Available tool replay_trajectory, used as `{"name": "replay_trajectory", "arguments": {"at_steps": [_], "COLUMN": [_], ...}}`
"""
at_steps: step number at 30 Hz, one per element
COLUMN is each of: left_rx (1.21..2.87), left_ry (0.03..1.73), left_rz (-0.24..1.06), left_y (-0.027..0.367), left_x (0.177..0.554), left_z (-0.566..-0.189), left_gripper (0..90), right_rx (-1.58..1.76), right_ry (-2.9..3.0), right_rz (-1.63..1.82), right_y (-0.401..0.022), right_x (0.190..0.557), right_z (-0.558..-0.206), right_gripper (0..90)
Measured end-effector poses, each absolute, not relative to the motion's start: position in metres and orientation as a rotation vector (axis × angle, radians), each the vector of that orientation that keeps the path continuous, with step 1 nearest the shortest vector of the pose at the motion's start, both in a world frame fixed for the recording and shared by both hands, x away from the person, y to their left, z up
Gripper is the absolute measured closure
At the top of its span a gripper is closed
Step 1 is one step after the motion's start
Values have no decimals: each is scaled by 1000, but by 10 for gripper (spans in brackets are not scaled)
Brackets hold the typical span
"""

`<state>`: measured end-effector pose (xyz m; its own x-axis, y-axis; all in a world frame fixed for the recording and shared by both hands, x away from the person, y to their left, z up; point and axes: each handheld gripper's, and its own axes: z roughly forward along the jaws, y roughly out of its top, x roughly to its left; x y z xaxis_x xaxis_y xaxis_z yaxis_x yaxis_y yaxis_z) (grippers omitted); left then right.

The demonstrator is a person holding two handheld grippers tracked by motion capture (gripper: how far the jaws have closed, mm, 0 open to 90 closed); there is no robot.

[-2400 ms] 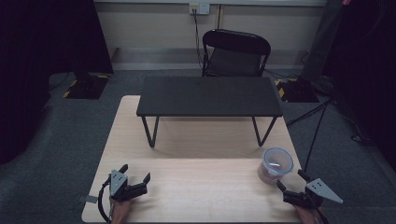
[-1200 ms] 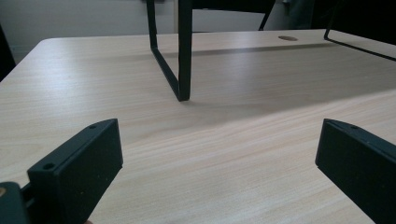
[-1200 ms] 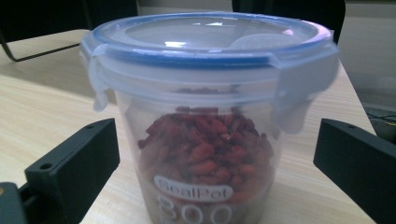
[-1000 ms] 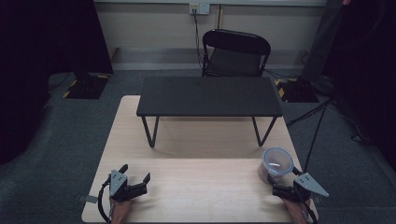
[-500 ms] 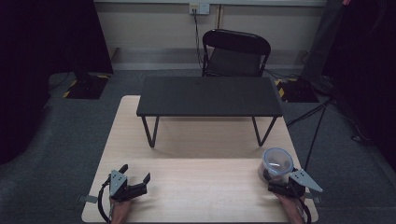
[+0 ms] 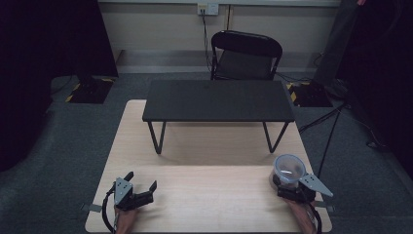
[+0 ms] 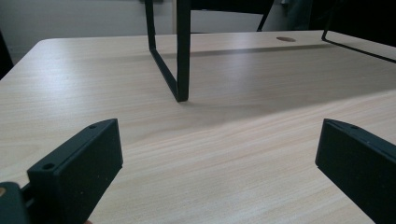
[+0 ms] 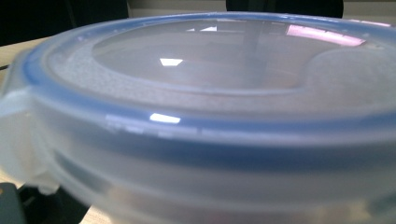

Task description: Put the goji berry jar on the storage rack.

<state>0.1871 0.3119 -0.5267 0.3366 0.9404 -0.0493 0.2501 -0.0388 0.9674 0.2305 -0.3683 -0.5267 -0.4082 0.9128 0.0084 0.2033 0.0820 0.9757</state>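
**Right tongs closing in on the lidded container**

At the near right of the tabletop (image 6: pixel 209 195), the right tongs (image 6: pixel 291 191) sat against the clear, blue-rimmed container (image 6: pixel 289 170); whether they gripped it could not be told. The left tongs (image 6: pixel 142 191) rested wide and empty at near left. Next likely came a firm grasp and lift, perhaps toward the black stand (image 6: pixel 218 100) farther back.

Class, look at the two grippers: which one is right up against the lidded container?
The right gripper, directly behind the round clear container with the blue-rimmed lid; the left gripper sits open over bare table.
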Motion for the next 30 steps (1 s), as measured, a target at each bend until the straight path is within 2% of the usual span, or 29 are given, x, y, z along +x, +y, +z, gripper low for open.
{"name": "replay_trajectory", "arguments": {"at_steps": [30], "left_rx": [1530], "left_ry": [1121], "left_rz": [808], "left_y": [312], "left_x": [187], "left_z": [-527], "left_gripper": [0], "right_rx": [1096], "right_ry": [1720], "right_rz": [1371], "right_y": [-372], "right_x": [229], "right_z": [-521], "right_gripper": [21]}}
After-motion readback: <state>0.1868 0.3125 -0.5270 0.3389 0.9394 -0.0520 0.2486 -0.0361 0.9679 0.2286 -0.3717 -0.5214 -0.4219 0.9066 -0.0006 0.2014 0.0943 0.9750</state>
